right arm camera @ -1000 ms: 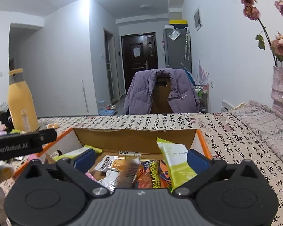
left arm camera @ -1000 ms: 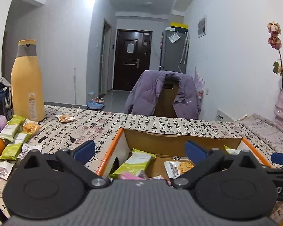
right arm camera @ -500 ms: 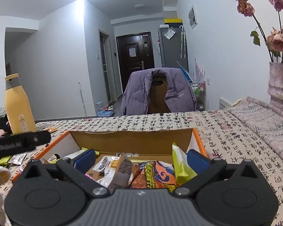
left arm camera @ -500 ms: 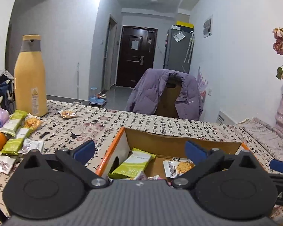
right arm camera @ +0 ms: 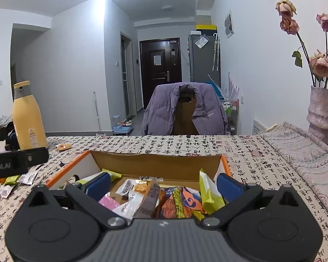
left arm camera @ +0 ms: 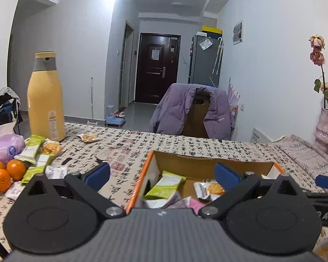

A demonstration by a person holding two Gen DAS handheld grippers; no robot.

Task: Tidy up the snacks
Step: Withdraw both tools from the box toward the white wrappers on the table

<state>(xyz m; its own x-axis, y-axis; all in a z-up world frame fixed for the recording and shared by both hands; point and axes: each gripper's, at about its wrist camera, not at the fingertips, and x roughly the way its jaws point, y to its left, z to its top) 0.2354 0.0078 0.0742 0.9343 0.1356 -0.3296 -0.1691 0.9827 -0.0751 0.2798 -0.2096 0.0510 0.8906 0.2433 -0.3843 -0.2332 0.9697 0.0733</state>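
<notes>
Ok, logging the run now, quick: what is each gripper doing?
Left gripper: open, holding nothing.
Right gripper: open, holding nothing, above the snack box.

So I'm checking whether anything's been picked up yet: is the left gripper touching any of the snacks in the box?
Apart. In the left wrist view the left gripper is open, with the green packet in the box lying untouched between its fingers.
</notes>
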